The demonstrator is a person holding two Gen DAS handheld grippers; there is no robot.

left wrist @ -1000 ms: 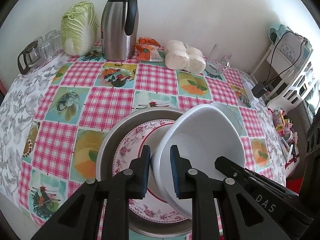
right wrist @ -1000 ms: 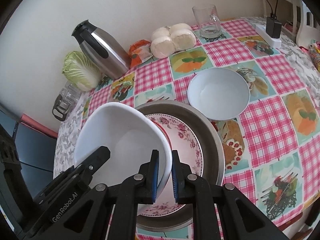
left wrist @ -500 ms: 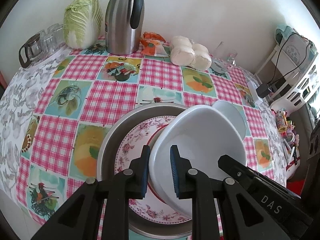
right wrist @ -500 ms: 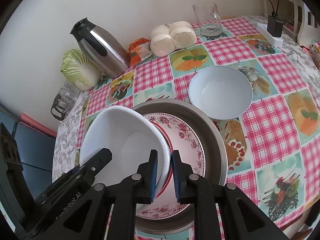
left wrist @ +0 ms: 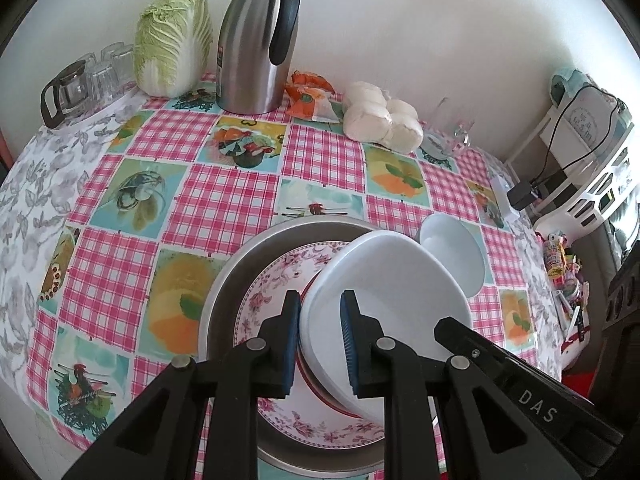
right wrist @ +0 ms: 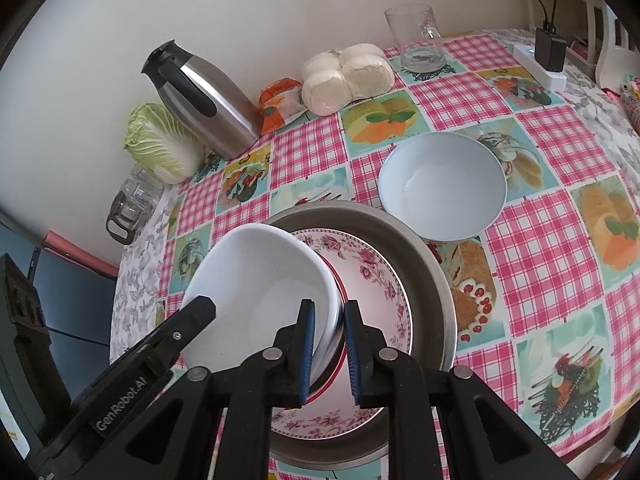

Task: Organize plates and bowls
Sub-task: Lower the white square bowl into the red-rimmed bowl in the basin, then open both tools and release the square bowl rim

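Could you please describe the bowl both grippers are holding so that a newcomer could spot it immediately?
Find the large metal basin near the front of the checked tablecloth, with a floral plate inside. The held white bowl is tilted above that plate, its rim pinched between each gripper's fingers. The other white bowl sits flat on the cloth, untouched.

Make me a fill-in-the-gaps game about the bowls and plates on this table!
1. The left gripper and right gripper together hold one white ____.
2. The pink flowered plate lies inside a round ____ tray.
3. The second white bowl stands on the checked ____.
4. The steel jug stands beside a green ____.

Missing words: bowl; metal; tablecloth; cabbage
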